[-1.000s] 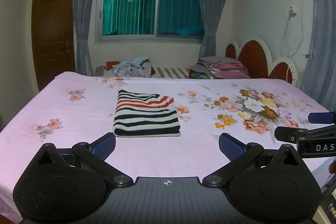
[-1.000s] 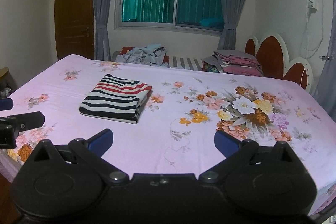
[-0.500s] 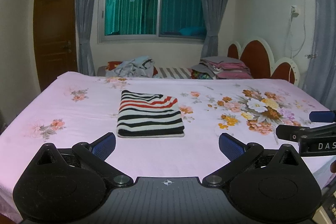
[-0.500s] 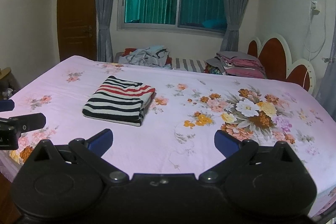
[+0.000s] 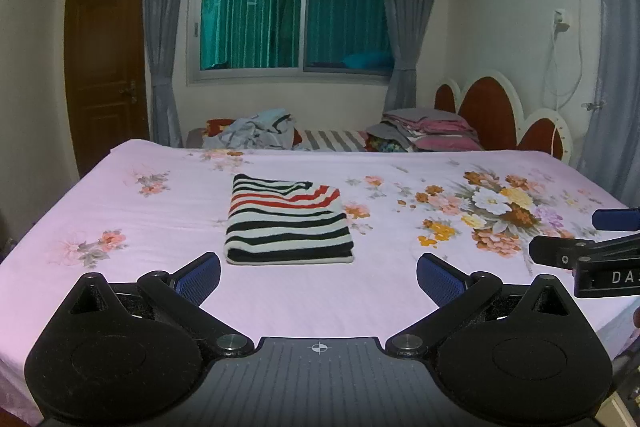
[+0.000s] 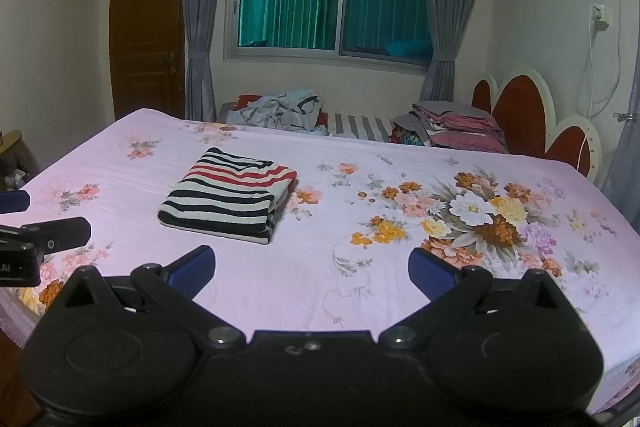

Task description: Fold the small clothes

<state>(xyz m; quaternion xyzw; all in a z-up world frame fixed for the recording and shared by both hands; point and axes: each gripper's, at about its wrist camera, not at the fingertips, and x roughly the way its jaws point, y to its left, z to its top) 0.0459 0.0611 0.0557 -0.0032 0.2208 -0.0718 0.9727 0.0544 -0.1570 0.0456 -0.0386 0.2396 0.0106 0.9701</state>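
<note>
Black/white/red striped knit garment point(image 5: 289, 222), folded into a neat rectangle, lies flat on pink floral bedsheet point(image 5: 120, 203), left of centre of bed, nothing touching it. L gripper point(image 5: 318, 273) w/ blue pads spread wide, empty, held above near edge of bed just short of the garment; R gripper point(image 6: 311, 269) same: jaws wide apart, empty, garment ahead to its left. Loose clothes pile point(image 5: 256, 129) and folded stack point(image 5: 424, 133) beyond far side of bed under window.
</note>
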